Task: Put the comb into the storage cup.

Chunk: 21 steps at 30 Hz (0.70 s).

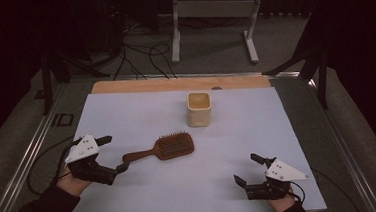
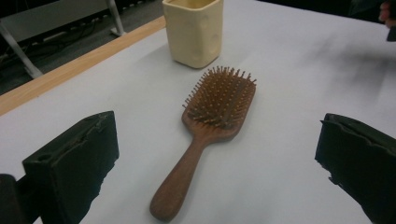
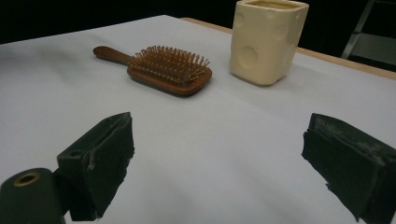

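A wooden paddle hairbrush point(image 1: 169, 147) lies bristles up near the middle of the white table sheet point(image 1: 141, 109), its handle pointing left. Behind it stands a cream square cup point(image 1: 199, 109), upright. My left gripper point(image 1: 116, 153) is open just left of the handle's end, its jaws on either side of the handle line and not touching it. In the left gripper view the hairbrush point(image 2: 219, 100) lies straight ahead with the cup point(image 2: 194, 30) beyond. My right gripper point(image 1: 245, 168) rests open near the front right edge, nothing between its jaws. From there the hairbrush point(image 3: 170, 70) and cup point(image 3: 266, 42) sit farther off.
A wooden strip point(image 1: 174, 83) borders the table's far edge. Beyond it on the floor stand a metal frame point(image 1: 176, 31) and loose cables point(image 1: 142, 54). Metal rails run along both sides of the table.
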Each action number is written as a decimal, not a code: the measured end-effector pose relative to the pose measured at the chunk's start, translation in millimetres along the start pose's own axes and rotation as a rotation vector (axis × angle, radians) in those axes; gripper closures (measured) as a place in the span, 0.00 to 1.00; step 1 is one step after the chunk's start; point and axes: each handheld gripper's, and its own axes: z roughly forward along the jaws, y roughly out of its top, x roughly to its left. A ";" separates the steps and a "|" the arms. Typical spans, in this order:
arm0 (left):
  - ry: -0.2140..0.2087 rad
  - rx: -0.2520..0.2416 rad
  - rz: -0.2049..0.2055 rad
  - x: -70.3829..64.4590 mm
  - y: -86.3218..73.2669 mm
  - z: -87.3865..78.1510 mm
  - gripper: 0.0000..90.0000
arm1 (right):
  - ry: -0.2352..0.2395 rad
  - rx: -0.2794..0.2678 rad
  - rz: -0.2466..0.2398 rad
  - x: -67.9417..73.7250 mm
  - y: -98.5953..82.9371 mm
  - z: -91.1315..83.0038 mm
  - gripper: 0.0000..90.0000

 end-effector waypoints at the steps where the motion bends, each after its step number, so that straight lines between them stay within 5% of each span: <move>1: -0.003 0.004 -0.002 0.8 0.4 1.1 0.00 | -0.001 -0.001 0.000 0.0 0.0 0.0 0.09; 12: 0.001 0.059 -0.015 12.0 7.8 17.2 0.00 | 0.003 -0.001 0.001 -0.1 -0.5 0.5 0.09; 16: 0.052 0.083 0.005 13.5 9.5 24.4 0.00 | 0.003 -0.001 0.003 0.4 -0.4 0.8 0.09; 21: 0.036 0.111 0.003 17.5 11.2 32.7 0.00 | 0.007 0.006 0.002 0.3 -1.0 1.3 0.09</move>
